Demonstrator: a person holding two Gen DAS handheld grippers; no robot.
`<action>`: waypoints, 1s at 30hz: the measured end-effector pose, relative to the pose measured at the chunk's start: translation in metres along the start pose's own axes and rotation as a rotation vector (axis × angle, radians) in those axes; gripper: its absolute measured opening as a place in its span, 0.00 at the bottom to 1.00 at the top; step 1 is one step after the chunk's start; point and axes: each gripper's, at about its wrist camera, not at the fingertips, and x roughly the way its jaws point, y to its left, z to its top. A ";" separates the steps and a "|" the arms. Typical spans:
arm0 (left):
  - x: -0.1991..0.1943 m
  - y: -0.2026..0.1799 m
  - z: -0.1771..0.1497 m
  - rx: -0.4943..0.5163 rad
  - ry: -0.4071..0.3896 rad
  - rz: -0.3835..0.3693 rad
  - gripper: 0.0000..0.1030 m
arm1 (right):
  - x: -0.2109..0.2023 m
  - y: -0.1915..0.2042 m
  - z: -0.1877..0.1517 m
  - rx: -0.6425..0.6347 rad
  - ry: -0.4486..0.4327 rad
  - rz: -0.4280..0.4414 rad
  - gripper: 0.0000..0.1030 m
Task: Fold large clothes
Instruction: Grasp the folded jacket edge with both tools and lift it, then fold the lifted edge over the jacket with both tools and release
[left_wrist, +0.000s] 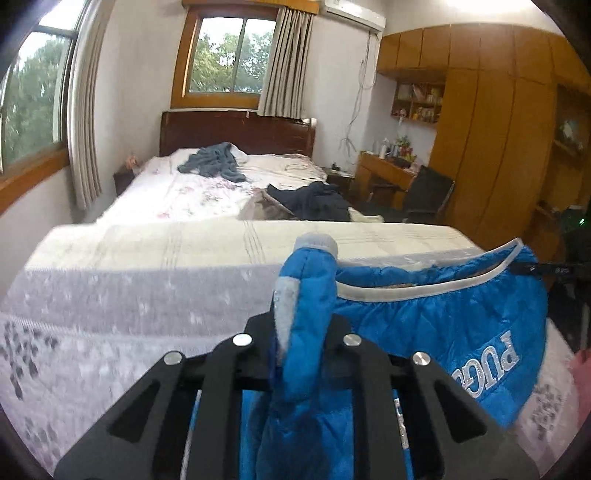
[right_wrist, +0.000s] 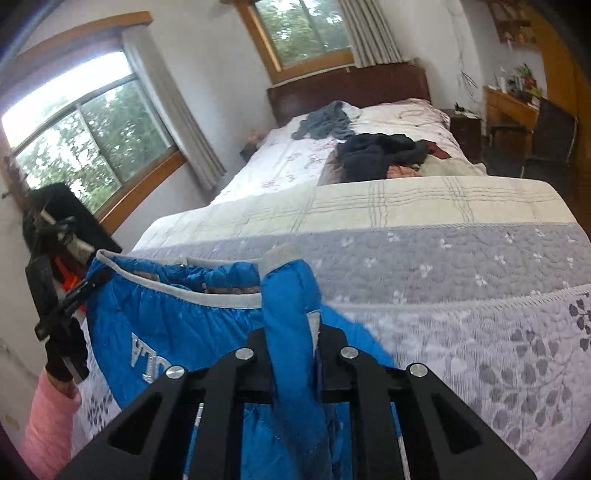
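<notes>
A bright blue padded jacket (left_wrist: 443, 314) with grey-white trim and silver lettering is stretched between both grippers above the quilted bed cover (left_wrist: 129, 295). My left gripper (left_wrist: 301, 325) is shut on a bunched fold of the jacket with a grey cuff sticking up. In the right wrist view the same blue jacket (right_wrist: 177, 317) hangs to the left, and my right gripper (right_wrist: 293, 336) is shut on another bunched fold with a pale cuff on top. The other gripper (right_wrist: 70, 299) shows at the jacket's far corner, held by a hand in a pink sleeve (right_wrist: 48, 424).
The bed (right_wrist: 443, 258) carries a grey and cream quilt near me. Further back lie a grey-blue garment (left_wrist: 214, 162) and a dark pile of clothes (right_wrist: 380, 151). Wooden wardrobes (left_wrist: 498, 129), a desk and a dark chair (left_wrist: 428, 195) stand right; windows are on the left wall.
</notes>
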 end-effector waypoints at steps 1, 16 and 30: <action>0.012 0.001 0.003 -0.010 0.022 0.003 0.14 | 0.010 -0.005 0.006 0.019 0.014 -0.012 0.13; 0.149 0.052 -0.037 -0.152 0.372 0.060 0.38 | 0.136 -0.084 -0.028 0.261 0.178 -0.047 0.18; 0.003 0.067 -0.057 -0.219 0.192 0.006 0.45 | 0.028 -0.065 -0.066 0.194 0.142 0.005 0.46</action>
